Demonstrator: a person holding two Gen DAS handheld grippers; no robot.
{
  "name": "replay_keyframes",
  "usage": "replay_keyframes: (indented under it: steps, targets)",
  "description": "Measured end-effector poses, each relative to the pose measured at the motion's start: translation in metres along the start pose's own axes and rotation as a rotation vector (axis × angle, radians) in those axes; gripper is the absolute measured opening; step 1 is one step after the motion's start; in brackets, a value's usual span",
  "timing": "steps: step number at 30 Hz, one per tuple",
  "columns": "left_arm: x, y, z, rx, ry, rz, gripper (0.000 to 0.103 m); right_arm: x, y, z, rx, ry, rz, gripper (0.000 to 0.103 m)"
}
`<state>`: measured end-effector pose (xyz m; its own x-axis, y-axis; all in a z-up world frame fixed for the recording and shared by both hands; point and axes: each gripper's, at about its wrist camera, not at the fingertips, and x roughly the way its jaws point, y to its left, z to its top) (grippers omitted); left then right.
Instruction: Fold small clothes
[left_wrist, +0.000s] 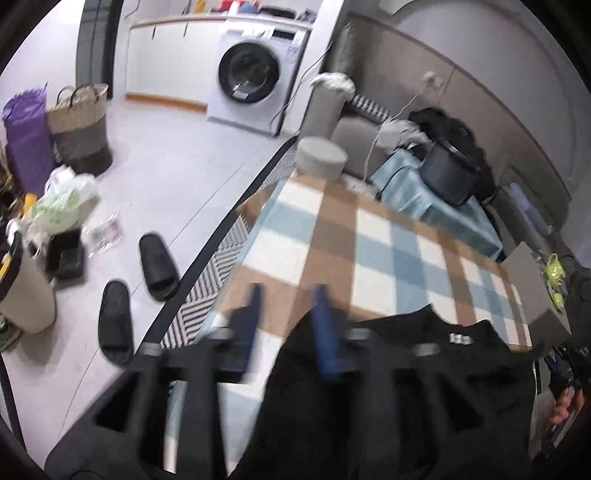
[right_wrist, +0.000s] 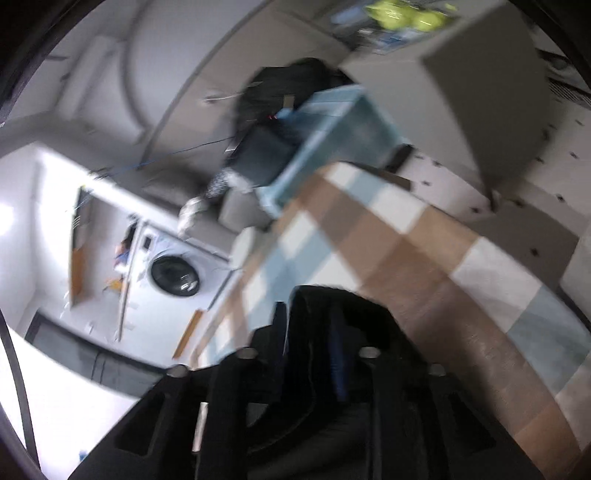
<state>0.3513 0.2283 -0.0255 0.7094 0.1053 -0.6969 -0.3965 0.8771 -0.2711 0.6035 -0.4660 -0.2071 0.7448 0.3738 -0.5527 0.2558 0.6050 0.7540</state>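
A black garment with a small white neck label lies on the checked cloth over the table. My left gripper hovers over the garment's left edge; its blue fingers stand apart and hold nothing. In the right wrist view the frame is tilted and blurred. My right gripper sits at the black garment, with cloth bunched between and around its blue fingers, but the blur hides whether they clamp it.
A grey box stands at the table's right edge. A round stool, a sofa with a blue cloth and a black bag lie beyond. Black slippers, bags and a washing machine are on the floor at left.
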Motion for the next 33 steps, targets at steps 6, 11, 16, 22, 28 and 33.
replay_keyframes:
  steps: [6,11,16,22,28,33]
  targets:
    - [-0.006,0.004,-0.021,0.034,-0.009,-0.038,0.057,-0.007,0.003,-0.012,-0.118,0.039,-0.008,0.042]
    - [0.001,-0.003,-0.04,0.075,0.021,-0.036,0.057,-0.004,0.011,-0.019,-0.23,0.047,-0.079,0.045]
    - [0.005,-0.008,-0.049,0.067,0.05,-0.064,0.057,0.011,0.012,-0.02,-0.254,0.084,-0.126,0.05]
    - [-0.002,-0.019,-0.061,0.096,0.057,-0.098,0.057,0.035,0.039,-0.057,-0.453,0.171,-0.198,0.05]
    - [-0.004,-0.029,-0.067,0.135,0.065,-0.104,0.057,0.072,0.061,-0.084,-0.692,0.175,-0.411,0.05]
    - [-0.007,-0.028,-0.07,0.129,0.063,-0.114,0.057,0.086,0.064,-0.1,-0.848,0.165,-0.462,0.018]
